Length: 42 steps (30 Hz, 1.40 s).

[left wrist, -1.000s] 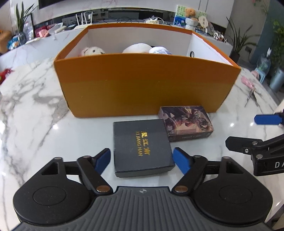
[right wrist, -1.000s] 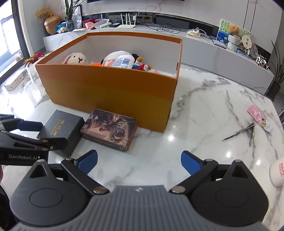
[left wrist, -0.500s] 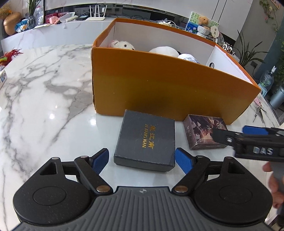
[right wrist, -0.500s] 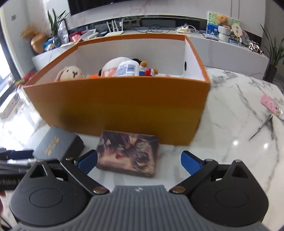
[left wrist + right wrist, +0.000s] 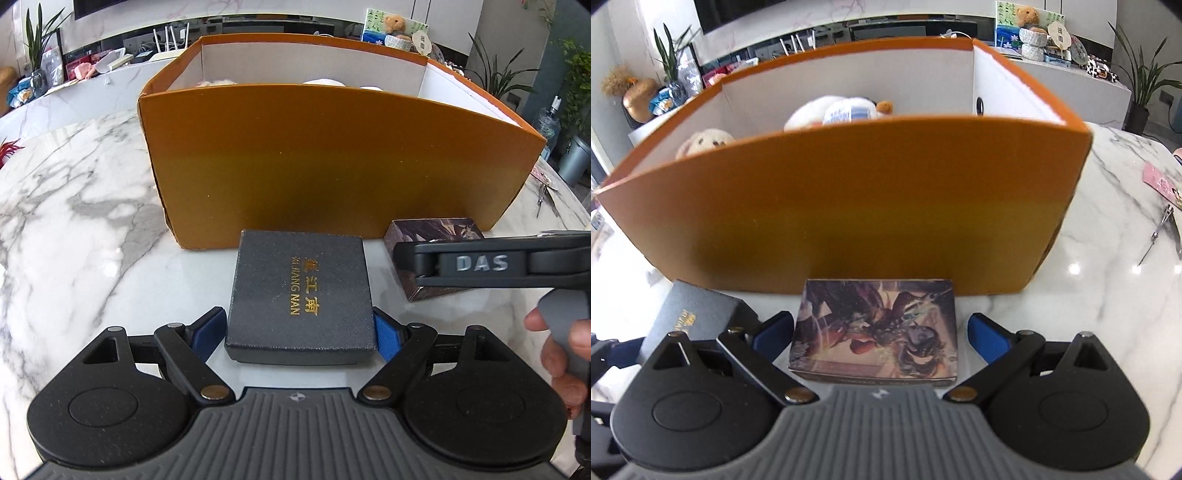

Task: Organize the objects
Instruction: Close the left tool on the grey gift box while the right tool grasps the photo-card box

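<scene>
The left gripper (image 5: 300,330) straddles the near end of the dark box (image 5: 301,295), its blue pads (image 5: 210,326) just beside the two sides; whether they already press is hard to tell, so I take it as released with the box between. The box lies flat on the marble table (image 5: 74,221), its far edge almost against the front wall of the orange bin (image 5: 332,158).

The right gripper (image 5: 881,334) frames the printed box (image 5: 877,332) the same way, jaws wide, with a clear gap on its right side and the left pad near or at the box's corner. That box also lies flat, just before the bin's wall, and the dark box (image 5: 698,314) sits just to its left.

The step in hand looks like a double pick-up. To do it well, slide each gripper a little further along its box so the pads bear on the middle of the sides, not the near corners. Centre the right gripper before closing. Close squarely, then lift straight up. Both boxes must clear the bin's front rim, and the two grippers, close together here, should rise without knocking.

Inside the bin, plush toys (image 5: 705,140) and a bottle (image 5: 849,110) already fill the far part; aim for bare floor.
</scene>
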Each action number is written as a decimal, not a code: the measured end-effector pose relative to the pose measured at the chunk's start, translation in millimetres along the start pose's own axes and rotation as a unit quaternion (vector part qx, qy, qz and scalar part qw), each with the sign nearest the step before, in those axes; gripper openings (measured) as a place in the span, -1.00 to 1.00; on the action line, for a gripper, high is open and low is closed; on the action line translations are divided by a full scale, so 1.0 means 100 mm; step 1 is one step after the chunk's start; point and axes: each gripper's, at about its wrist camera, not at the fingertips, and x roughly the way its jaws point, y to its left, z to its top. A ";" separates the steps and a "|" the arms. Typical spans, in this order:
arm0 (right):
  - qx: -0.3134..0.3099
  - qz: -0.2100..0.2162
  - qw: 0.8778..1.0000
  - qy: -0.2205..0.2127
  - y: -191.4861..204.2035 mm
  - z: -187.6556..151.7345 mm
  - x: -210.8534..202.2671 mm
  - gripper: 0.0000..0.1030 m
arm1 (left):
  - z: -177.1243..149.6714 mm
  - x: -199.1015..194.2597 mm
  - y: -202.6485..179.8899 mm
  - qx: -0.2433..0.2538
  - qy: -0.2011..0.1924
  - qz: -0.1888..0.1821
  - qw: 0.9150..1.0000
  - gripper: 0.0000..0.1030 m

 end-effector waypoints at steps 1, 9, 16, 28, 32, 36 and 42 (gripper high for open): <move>-0.003 -0.006 1.000 -0.004 0.01 -0.01 0.01 0.95 | 0.00 0.00 0.00 0.000 0.000 0.000 1.000 0.88; -0.048 -0.034 0.998 0.007 -0.01 -0.01 0.05 0.94 | -0.02 0.02 0.02 -0.002 -0.009 0.026 1.000 0.88; -0.065 -0.024 0.998 0.002 -0.21 -0.15 -0.08 0.98 | -0.01 0.07 -0.06 0.007 -0.023 0.040 0.999 0.88; -0.092 0.004 0.995 -0.047 -0.32 -0.28 -0.07 0.99 | -0.07 0.16 -0.10 -0.007 -0.051 0.062 0.997 1.00; -0.093 0.005 0.994 -0.051 -0.33 -0.26 -0.08 0.99 | -0.10 0.14 -0.11 -0.009 -0.058 0.063 0.996 1.00; -0.093 0.005 0.994 -0.053 -0.28 -0.28 -0.10 0.99 | -0.13 0.12 -0.12 -0.007 -0.063 0.062 0.996 1.00; -0.097 0.009 0.994 -0.056 -0.32 -0.28 -0.10 0.99 | -0.12 0.14 -0.11 0.000 -0.070 0.058 0.996 1.00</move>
